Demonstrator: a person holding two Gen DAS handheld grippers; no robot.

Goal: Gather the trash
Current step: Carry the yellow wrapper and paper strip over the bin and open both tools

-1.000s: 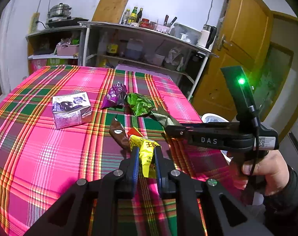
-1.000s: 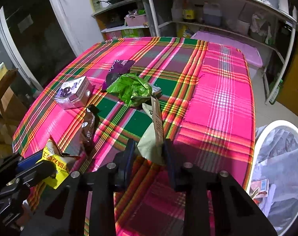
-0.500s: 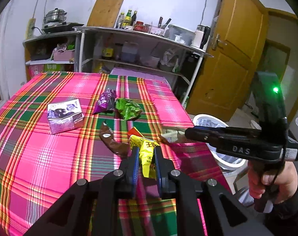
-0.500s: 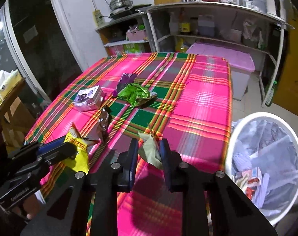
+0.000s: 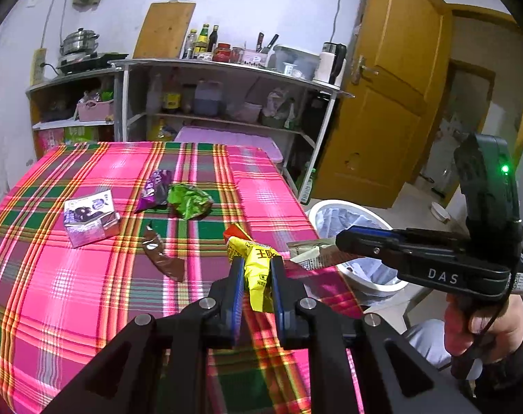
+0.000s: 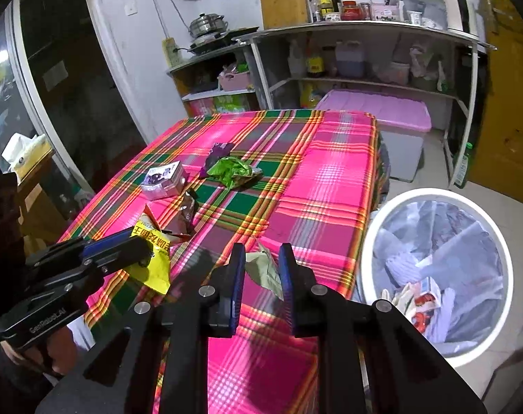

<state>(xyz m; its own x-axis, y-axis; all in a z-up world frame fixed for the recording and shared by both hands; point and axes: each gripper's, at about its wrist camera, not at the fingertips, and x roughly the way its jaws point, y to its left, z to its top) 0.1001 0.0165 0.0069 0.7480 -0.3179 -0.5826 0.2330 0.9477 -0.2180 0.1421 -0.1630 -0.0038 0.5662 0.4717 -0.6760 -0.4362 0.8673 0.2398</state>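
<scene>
My left gripper (image 5: 256,262) is shut on a yellow wrapper (image 5: 258,276), held above the table's near right part; it shows in the right wrist view (image 6: 152,262) too. My right gripper (image 6: 261,258) is shut on a pale green wrapper (image 6: 263,269), held over the table's right edge beside the white bin (image 6: 495,238); that wrapper shows in the left wrist view (image 5: 309,252). On the plaid tablecloth (image 5: 89,293) lie a brown wrapper (image 5: 161,255), a green wrapper (image 5: 189,200), a purple wrapper (image 5: 156,186) and a small purple carton (image 5: 89,220).
The bin (image 5: 333,207), lined with a plastic bag and holding some trash, stands on the floor right of the table. Metal shelves (image 5: 227,69) with bottles and pots stand behind the table. A yellow door (image 5: 392,103) is at the right.
Both grippers have pulled back and up from the table with their wrappers. The right gripper has moved toward the bin, which now shows more fully.
</scene>
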